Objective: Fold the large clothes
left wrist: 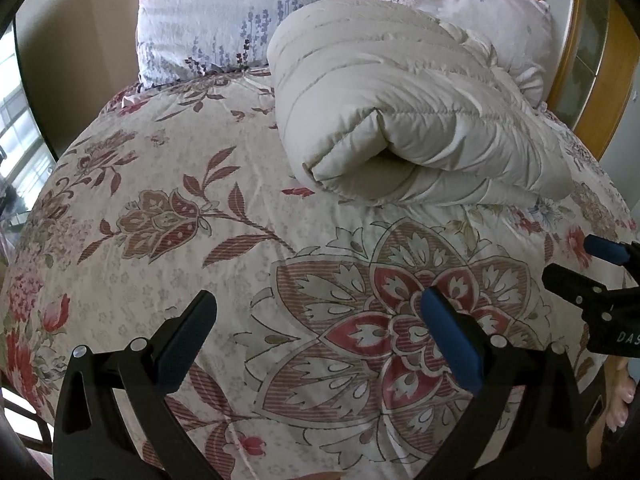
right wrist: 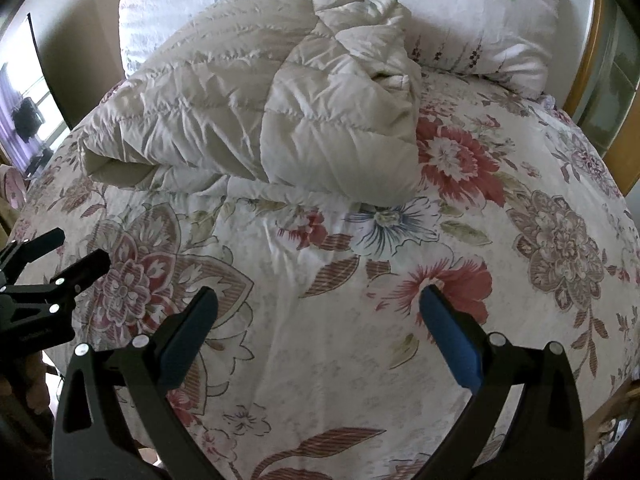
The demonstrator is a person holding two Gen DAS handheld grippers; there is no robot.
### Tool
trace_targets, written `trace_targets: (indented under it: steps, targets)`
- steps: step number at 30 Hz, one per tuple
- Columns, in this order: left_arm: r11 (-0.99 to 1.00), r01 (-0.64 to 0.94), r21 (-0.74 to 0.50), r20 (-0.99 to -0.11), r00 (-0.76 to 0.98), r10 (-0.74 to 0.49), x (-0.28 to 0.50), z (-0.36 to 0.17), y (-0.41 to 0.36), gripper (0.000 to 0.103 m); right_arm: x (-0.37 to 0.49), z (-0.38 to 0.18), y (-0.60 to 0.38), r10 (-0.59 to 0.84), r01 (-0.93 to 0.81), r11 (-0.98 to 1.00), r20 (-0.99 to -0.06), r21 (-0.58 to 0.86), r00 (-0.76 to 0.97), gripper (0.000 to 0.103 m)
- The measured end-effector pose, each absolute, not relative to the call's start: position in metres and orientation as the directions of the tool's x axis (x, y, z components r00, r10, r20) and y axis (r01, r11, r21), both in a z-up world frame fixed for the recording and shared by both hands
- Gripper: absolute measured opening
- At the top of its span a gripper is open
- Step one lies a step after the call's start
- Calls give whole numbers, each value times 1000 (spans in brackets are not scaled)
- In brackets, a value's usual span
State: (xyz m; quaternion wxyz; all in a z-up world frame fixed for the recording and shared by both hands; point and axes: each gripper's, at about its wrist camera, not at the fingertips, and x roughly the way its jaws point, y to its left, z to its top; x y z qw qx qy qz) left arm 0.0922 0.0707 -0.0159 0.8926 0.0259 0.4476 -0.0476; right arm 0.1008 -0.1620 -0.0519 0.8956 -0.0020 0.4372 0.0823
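A cream quilted puffer garment (left wrist: 404,108) lies folded into a thick bundle on the far half of the bed; it also fills the upper left of the right wrist view (right wrist: 256,116). My left gripper (left wrist: 320,304) hovers open over the floral bedspread, well short of the bundle, with nothing between its fingers. My right gripper (right wrist: 318,300) is likewise open and empty above the bedspread. In the left wrist view the right gripper (left wrist: 580,260) shows at the right edge. In the right wrist view the left gripper (right wrist: 72,248) appears at the left edge.
The floral bedspread (left wrist: 200,240) covers the whole bed. Two pale printed pillows (left wrist: 224,16) (right wrist: 472,20) lean at the headboard behind the bundle. A wooden bed frame (left wrist: 592,80) runs along the right. A window (left wrist: 16,132) sits far left. Toes (left wrist: 620,404) show at the lower right.
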Motion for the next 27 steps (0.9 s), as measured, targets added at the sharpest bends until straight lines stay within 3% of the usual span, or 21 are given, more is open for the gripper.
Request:
trace_targets:
  steps: [27]
  targets:
    - [995,104,1,-804,591,-61,95,-17,70,102,103,-57,-162,147,-144,987,-787,74,599,101]
